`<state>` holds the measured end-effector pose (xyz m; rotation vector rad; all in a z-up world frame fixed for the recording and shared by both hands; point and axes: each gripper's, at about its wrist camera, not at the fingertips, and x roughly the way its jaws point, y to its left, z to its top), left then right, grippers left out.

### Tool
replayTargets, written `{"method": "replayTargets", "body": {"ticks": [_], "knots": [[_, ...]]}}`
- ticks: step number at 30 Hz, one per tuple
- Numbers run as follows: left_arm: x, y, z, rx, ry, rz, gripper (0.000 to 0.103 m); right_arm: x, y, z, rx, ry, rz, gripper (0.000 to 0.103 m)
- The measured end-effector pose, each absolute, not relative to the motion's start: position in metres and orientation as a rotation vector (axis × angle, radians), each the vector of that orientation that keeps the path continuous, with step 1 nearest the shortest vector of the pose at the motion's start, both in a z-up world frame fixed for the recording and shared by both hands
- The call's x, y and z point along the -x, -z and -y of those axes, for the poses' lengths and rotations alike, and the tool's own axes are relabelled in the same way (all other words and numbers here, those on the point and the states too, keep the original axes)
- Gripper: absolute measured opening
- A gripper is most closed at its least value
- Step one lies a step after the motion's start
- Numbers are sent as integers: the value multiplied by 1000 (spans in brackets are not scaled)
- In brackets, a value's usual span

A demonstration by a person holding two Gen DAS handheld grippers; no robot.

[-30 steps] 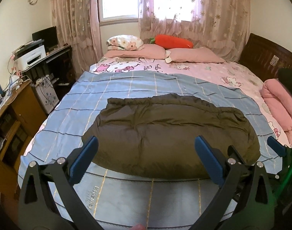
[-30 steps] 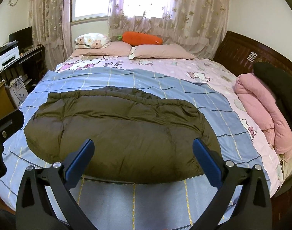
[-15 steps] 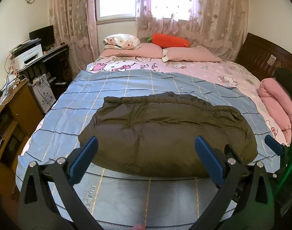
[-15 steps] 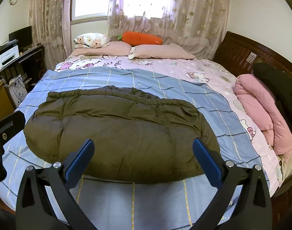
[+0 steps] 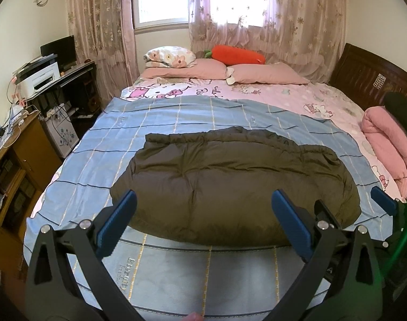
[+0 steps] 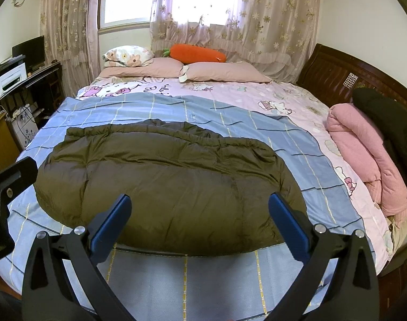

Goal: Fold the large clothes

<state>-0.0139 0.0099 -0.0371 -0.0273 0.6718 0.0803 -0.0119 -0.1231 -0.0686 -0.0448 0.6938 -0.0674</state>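
A large olive-brown padded garment [image 5: 230, 182] lies folded into a wide oval bundle on the blue checked sheet [image 5: 101, 160] in the middle of the bed; it also shows in the right wrist view [image 6: 166, 182]. My left gripper [image 5: 203, 208] is open and empty, held above the garment's near edge. My right gripper [image 6: 200, 211] is open and empty, also over the near edge. Part of the right gripper shows at the right edge of the left wrist view [image 5: 385, 203].
Pink pillows [image 6: 224, 72] and an orange carrot plush [image 6: 198, 53] lie at the bed's far end. A rolled pink quilt [image 6: 364, 157] with a dark garment [image 6: 385, 117] sits at the right by the headboard. A desk with a printer [image 5: 40, 80] stands on the left.
Both grippers have drawn back slightly from the garment and stay open. The garment has not moved.
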Motion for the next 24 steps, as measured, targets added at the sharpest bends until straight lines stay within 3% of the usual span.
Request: {"method": "replayTargets", "body": {"ticks": [24], "knots": [[19, 41, -17, -3, -73, -675, 101, 13, 70, 124, 47, 68, -698, 102]]}}
